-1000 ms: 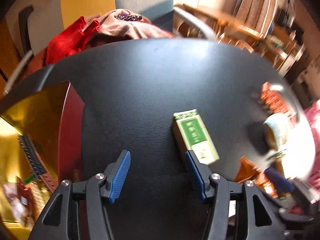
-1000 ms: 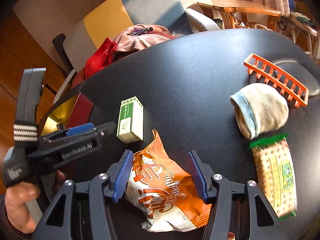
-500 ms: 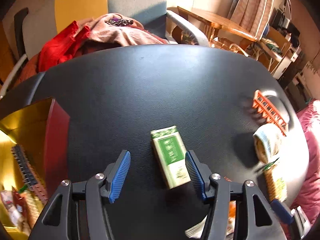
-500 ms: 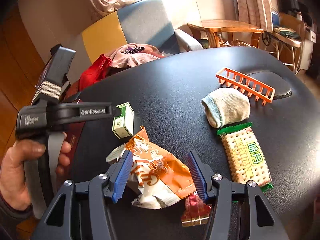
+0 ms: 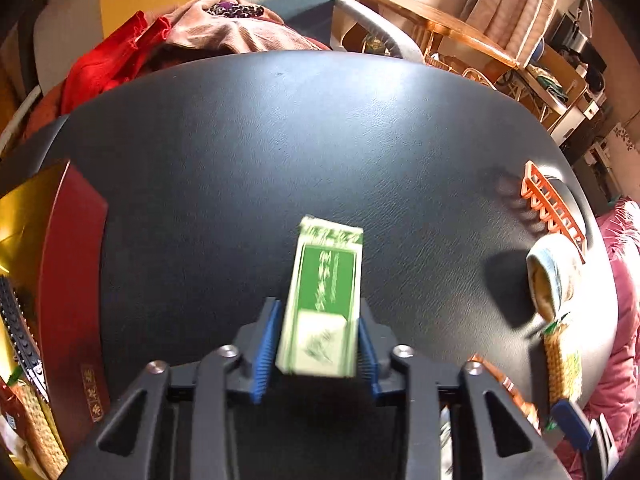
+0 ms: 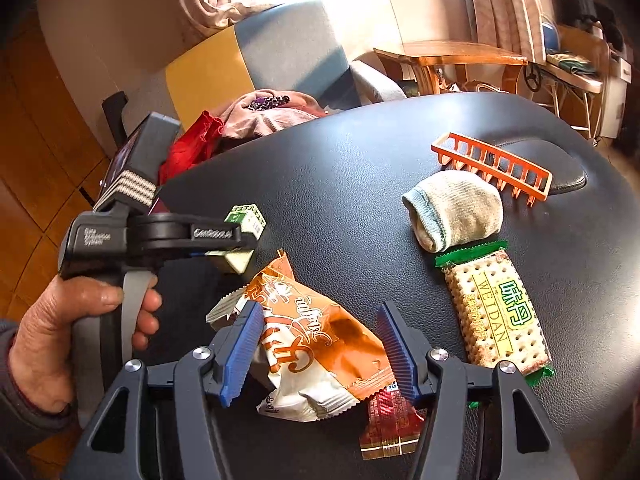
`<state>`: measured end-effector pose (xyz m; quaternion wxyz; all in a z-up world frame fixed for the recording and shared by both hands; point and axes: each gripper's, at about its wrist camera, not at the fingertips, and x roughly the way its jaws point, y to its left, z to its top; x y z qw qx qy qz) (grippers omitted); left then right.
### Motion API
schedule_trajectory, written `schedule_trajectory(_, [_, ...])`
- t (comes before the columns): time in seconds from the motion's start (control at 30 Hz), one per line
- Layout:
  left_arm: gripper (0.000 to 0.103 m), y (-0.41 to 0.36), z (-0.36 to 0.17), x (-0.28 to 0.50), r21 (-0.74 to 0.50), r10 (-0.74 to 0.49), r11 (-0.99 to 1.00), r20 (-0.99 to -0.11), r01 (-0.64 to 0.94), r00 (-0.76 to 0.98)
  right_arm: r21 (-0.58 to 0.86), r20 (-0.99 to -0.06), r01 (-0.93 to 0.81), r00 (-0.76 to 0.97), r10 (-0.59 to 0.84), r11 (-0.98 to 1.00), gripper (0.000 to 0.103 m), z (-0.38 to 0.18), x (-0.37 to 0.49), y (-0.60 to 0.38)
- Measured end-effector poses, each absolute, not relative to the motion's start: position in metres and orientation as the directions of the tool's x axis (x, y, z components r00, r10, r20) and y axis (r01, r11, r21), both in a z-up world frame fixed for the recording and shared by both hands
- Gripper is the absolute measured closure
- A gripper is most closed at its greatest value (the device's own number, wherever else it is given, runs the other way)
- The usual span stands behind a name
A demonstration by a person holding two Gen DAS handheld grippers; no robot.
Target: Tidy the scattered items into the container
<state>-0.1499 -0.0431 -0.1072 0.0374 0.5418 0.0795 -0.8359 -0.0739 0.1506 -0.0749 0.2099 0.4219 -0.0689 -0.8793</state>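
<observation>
My left gripper (image 5: pixel 318 354) is shut on a green and white box (image 5: pixel 324 300), which points away along its fingers over the black table (image 5: pixel 280 140). From the right wrist view the same box (image 6: pixel 245 219) shows in the left gripper (image 6: pixel 224 240), held by a person's hand (image 6: pixel 60 328). My right gripper (image 6: pixel 320 348) stands open around an orange snack bag (image 6: pixel 316 344) without pressing it. The red and gold container (image 5: pixel 60 280) lies at the table's left edge with snacks inside.
A rolled sock (image 6: pixel 456 210), an orange plastic rack (image 6: pixel 492 164), a cracker pack (image 6: pixel 496 312) and a small red packet (image 6: pixel 390 420) lie on the table's right half. Clothes (image 5: pixel 180 40) are piled on a chair behind the table.
My left gripper moved right over the green box and shut on it. The right gripper drew back a little, with the snack bag still between its open fingers.
</observation>
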Motion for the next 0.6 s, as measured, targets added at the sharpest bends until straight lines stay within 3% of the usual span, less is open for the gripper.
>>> schedule_trajectory(0.4, [0.069, -0.053, -0.111, -0.093, -0.176, 0.099, -0.971, -0.913, 0.163, -0.395, 0.273, -0.729, 0.313, -0.549, -0.408, -0.910, 0.040, -0.080, -0.060, 0.149])
schedule_trajectory(0.6, [0.055, -0.056, -0.099, -0.070, -0.172, 0.084, -0.972, -0.893, 0.162, -0.443, 0.213, -0.719, 0.386, -0.560, -0.412, -0.897, 0.039, -0.074, -0.049, 0.146])
